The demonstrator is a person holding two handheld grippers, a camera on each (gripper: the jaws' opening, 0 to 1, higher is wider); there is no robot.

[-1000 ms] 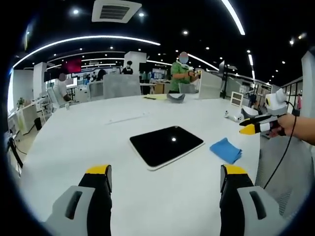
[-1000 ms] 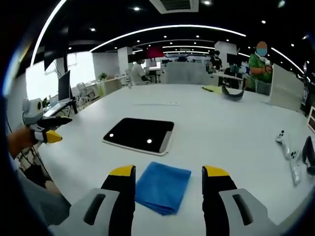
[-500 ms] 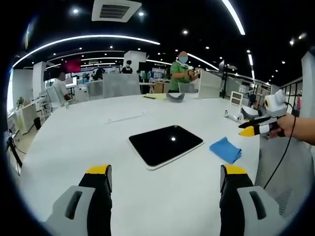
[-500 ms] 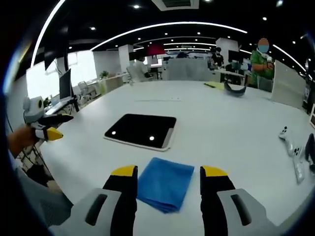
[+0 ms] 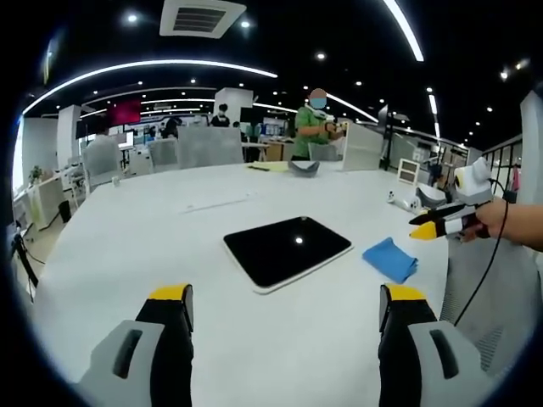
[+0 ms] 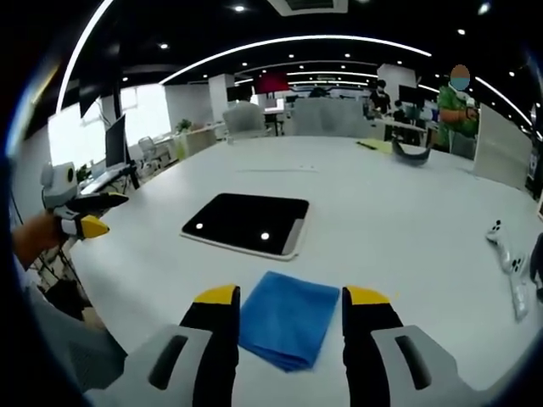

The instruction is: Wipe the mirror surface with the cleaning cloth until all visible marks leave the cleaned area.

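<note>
Grey tongs (image 5: 287, 318), yellow-capped black jaws

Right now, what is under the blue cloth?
The cloth lies flat on the white table, beside the mirror and not on it. Only bare table shows around its edges. Whatever is directly beneath the folded fabric is covered, but no bulge shows.

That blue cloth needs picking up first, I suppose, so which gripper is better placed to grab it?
The right gripper, probably: the blue cloth lies between its open jaws. The left gripper faces bare table, with the cloth beyond the mirror.
</note>
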